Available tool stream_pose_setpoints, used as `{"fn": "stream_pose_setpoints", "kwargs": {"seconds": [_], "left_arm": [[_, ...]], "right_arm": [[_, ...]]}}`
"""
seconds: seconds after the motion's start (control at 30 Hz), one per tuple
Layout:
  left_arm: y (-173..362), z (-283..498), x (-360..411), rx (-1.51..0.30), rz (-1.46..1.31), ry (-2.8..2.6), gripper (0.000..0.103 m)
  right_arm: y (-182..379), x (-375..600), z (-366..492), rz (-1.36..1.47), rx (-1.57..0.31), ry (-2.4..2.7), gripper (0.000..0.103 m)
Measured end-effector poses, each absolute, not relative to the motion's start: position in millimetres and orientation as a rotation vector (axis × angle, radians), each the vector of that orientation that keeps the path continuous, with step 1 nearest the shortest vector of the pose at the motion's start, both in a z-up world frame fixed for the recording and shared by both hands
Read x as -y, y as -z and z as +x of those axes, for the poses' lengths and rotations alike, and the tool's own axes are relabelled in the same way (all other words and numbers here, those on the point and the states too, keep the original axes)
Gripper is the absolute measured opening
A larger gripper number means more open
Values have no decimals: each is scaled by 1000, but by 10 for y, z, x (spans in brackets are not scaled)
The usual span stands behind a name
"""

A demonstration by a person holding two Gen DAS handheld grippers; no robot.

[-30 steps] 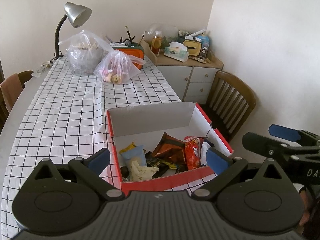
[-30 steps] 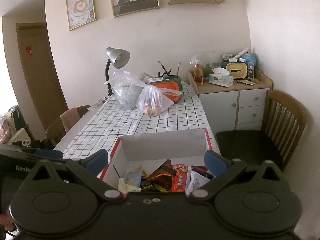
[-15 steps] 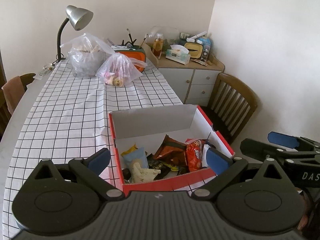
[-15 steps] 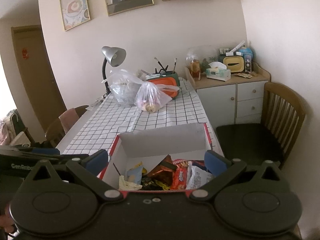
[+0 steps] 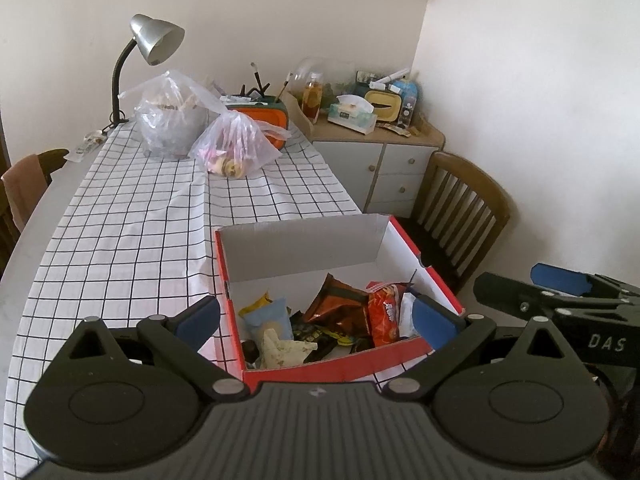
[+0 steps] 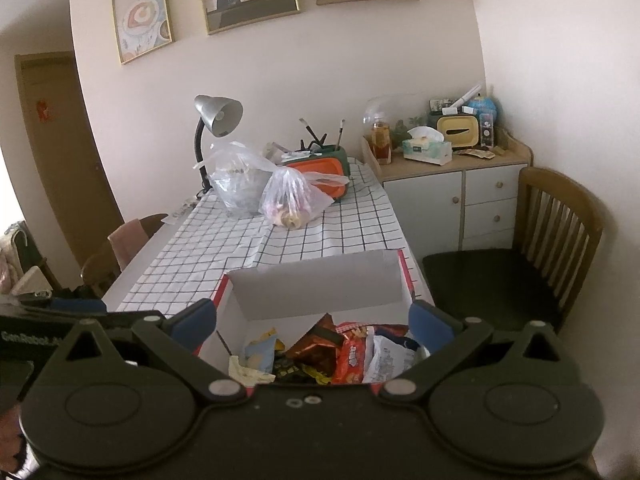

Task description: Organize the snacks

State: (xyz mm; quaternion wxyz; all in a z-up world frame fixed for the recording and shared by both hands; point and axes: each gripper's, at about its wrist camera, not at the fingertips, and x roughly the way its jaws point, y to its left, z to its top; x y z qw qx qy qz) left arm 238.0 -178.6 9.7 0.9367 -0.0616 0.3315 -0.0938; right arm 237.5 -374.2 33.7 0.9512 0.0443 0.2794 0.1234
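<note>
Snacks [image 5: 344, 320] in box [image 5: 304, 248] on table [image 5: 120, 232]; bags [image 5: 236, 148] behind.

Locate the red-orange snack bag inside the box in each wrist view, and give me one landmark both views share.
Left wrist view: the red-orange snack bag lies right of centre, in the near right part of the red box, beside a brown packet.
Right wrist view: the same bag sits low and centre, just above the tool body.
Shared landmark: the silver desk lamp at the table's far end.
</note>
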Motion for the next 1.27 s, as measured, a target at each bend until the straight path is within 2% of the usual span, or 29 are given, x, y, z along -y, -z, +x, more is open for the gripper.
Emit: {"fn": "stream_pose_setpoints", "kwargs": {"seconds": [1.27], "left_arm": [[-66,2382,1810,-681,-118,215,103]], "right_arm": [[-296,3718,2328,100,-596,-233,103]]}}
